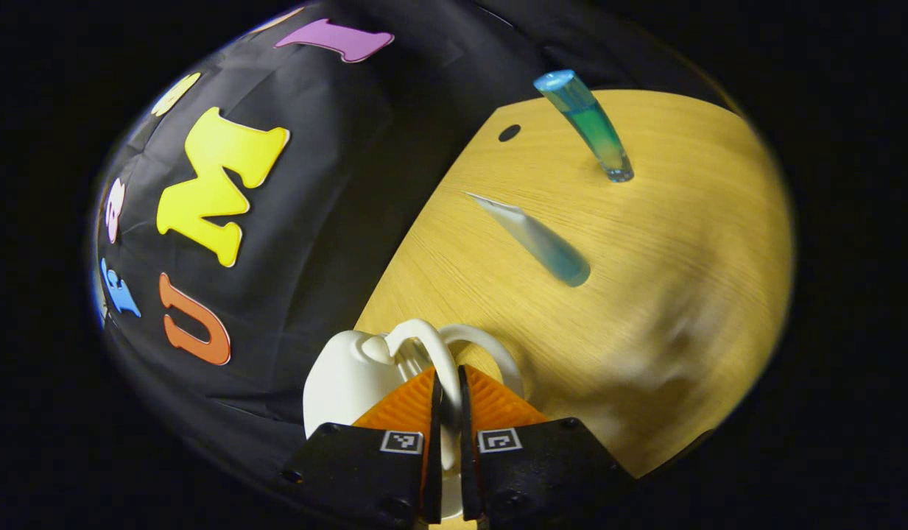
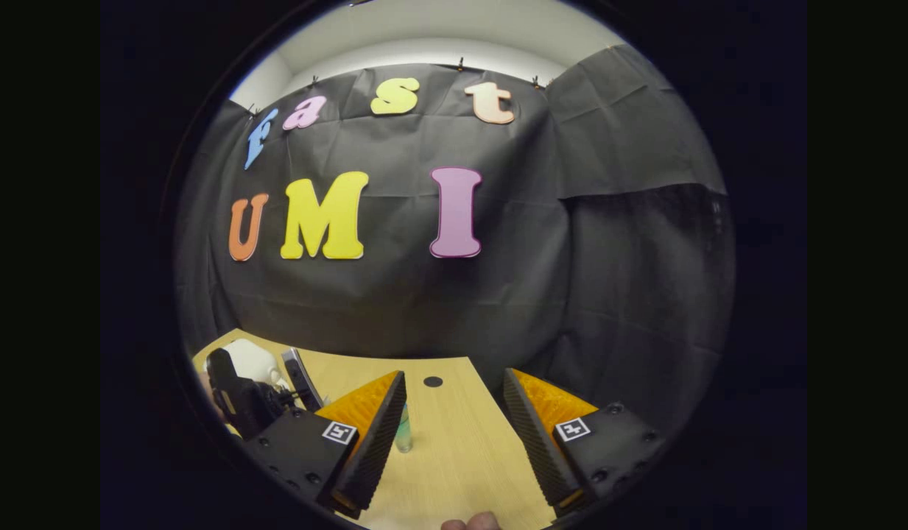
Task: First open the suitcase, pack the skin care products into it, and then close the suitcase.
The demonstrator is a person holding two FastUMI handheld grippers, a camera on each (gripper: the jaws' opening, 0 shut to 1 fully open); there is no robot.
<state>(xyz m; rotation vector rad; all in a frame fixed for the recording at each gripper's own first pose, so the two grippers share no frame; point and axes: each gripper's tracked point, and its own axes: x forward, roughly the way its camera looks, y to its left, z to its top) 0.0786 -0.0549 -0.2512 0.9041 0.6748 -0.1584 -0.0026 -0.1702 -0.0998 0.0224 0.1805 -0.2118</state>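
Two skin care tubes (image 1: 586, 125) sit on the worktop (image 1: 682, 294) beyond the white pump bottle (image 1: 350, 379), which the left gripper (image 1: 446, 401) pinches by its spout; the right gripper (image 2: 454, 412) hangs wide open. Packing looks barely begun.

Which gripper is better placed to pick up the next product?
Probably the right gripper: it is open above the table with a bottle close ahead. The left gripper is already shut on a white bottle.
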